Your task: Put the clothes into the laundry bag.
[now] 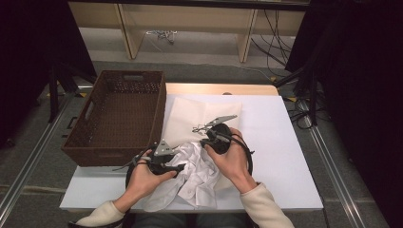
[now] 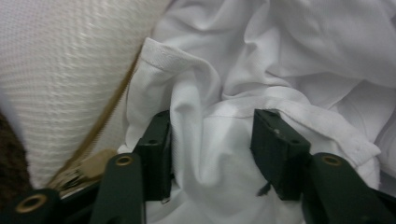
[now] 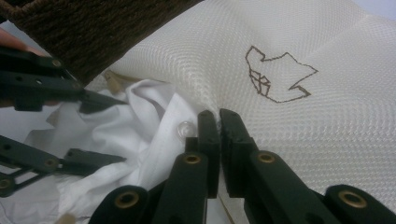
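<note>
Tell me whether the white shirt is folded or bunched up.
Bunched up. The white shirt lies in a crumpled heap at the table's near edge, half out of the cream mesh bag; deep loose folds show between the left gripper jaws.

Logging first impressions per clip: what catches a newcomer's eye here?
A crumpled white shirt lies bunched at the table's near edge, half out of a cream mesh bag. The left gripper straddles a fold of it, and the right gripper is shut at the bag's edge. A brown woven basket sits left.

The shirt (image 1: 197,173) hid the desk (image 1: 285,156) beneath it, and its lower hem ran behind the forearms. The pouch (image 2: 60,79) looked blurred in the left gripper view.
</note>
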